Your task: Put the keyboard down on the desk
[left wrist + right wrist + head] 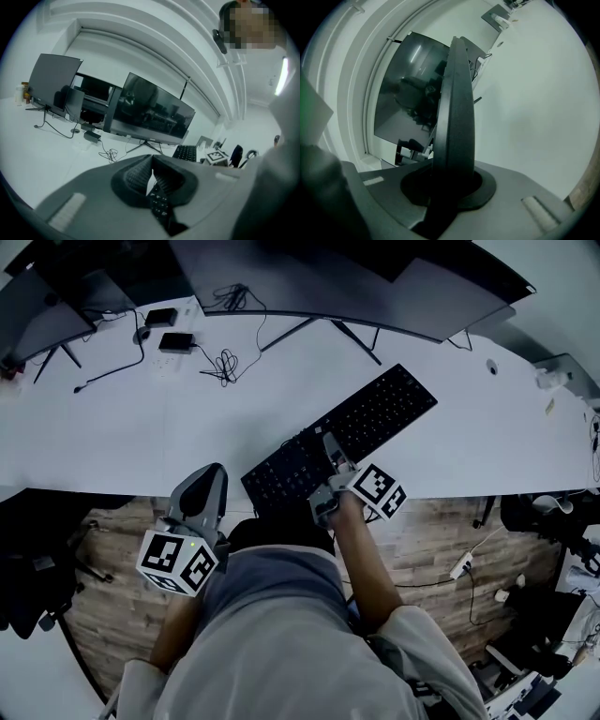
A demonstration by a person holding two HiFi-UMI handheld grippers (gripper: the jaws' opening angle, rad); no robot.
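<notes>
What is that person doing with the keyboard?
A person holds a gripper in each hand. The right gripper has its jaws clamped on the near edge of the keyboard, which lies slantwise over the desk. The left gripper is beside it, jaws shut, holding nothing.

The black, full-size keyboard (375,418) lies keys-up, running diagonally from the centre of the frame to the upper right over the white desk (112,427). Its lower-left end overhangs the desk's front edge, while its far end seems to rest on the top. The right gripper (333,463) clamps its near long edge.
</notes>
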